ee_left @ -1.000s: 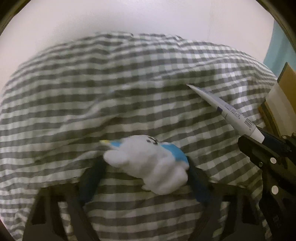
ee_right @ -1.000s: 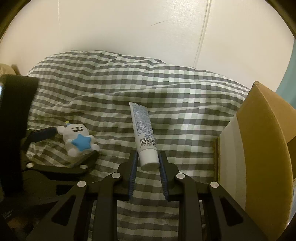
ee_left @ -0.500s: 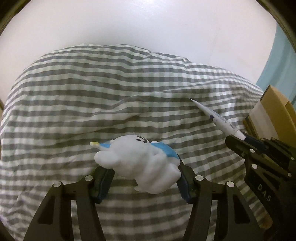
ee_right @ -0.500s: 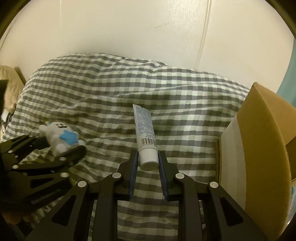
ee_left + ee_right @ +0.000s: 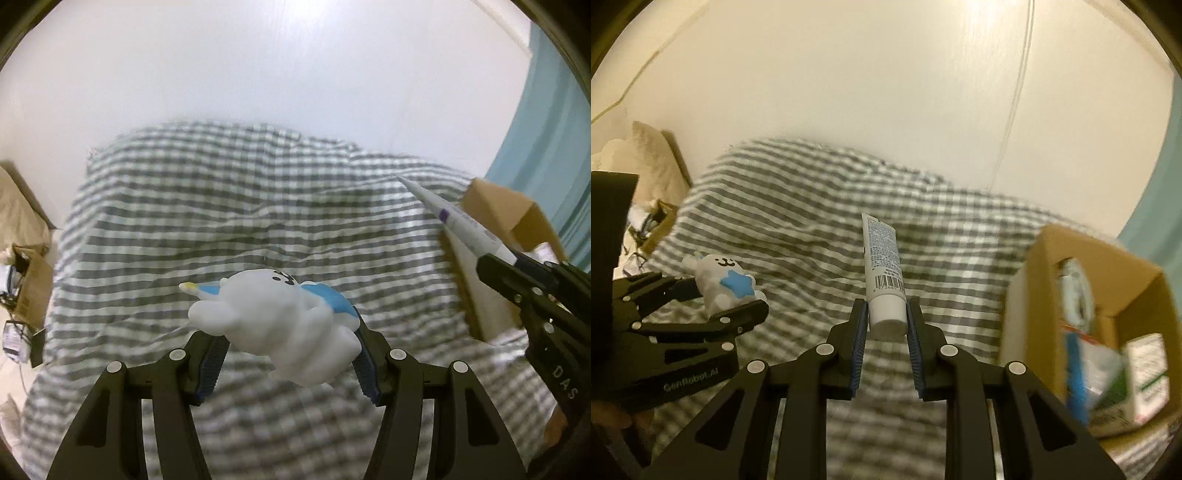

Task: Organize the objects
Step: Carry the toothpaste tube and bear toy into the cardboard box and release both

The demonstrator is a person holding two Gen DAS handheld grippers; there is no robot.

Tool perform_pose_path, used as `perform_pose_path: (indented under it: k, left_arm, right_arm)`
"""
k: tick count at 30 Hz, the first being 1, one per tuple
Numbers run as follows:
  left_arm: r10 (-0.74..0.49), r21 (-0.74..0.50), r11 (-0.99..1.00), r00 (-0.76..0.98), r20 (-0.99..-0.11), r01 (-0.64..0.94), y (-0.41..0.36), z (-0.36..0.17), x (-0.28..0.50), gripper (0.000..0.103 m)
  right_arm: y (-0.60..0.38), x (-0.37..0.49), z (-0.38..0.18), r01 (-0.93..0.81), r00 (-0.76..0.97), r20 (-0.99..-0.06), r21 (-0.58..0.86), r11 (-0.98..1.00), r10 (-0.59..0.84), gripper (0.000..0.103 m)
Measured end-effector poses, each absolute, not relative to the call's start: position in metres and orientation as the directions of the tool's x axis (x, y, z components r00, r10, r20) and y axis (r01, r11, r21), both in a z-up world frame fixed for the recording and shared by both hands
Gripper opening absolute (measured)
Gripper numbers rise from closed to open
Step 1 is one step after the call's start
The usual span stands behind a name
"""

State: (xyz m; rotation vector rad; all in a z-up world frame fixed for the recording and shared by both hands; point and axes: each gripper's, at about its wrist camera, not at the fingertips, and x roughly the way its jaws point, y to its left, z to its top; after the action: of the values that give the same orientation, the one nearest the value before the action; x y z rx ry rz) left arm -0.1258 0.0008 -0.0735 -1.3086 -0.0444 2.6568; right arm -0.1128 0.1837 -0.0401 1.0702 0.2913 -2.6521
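White star-chested toy (image 5: 280,325) gripped aloft; white tube (image 5: 884,275) gripped, pointing forward.

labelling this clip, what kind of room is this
Probably a bedroom: a rumpled grey-and-white checked duvet fills the view against a plain white wall, with an open cardboard box of household items beside it.

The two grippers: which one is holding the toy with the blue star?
The left gripper clamps the white star toy. The right gripper holds a white tube instead.
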Motion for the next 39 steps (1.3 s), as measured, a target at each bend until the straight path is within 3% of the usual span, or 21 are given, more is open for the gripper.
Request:
perform_pose_path:
  k: [11,21,27,39]
  left_arm:
    - [0.266,-0.135,-0.961,-0.682,-0.682,-0.240,0.041,0.042,-0.058,0.062]
    - [0.350,-0.132,-0.928,-0.698,-0.625,-0.348,0.128,0.088,-0.060,0.062]
    - [0.368,-0.118,-0.914,-0.673,-0.641,-0.388,0.182,0.077,-0.086,0.062]
    - [0.340,-0.055,-0.898,-0.607,-0.719,-0.437,0.260,0.019,-0.137,0.062]
  right_arm:
    - [0.234,-0.018,0.079,0.268,-0.813,-0.563,-0.133,-0.954,-0.150,0.020]
    - [0.306,-0.010,0.139,0.227,-0.855,-0.505,-0.153,-0.962,-0.121,0.020]
    - [0.360,-0.035,0.141,0.201,-0.850,-0.515,-0.121,-0.972,-0.112,0.020]
    - [0.430,-0.112,0.062,0.119,-0.724,-0.687,-0.043,-0.992,-0.058,0.020]
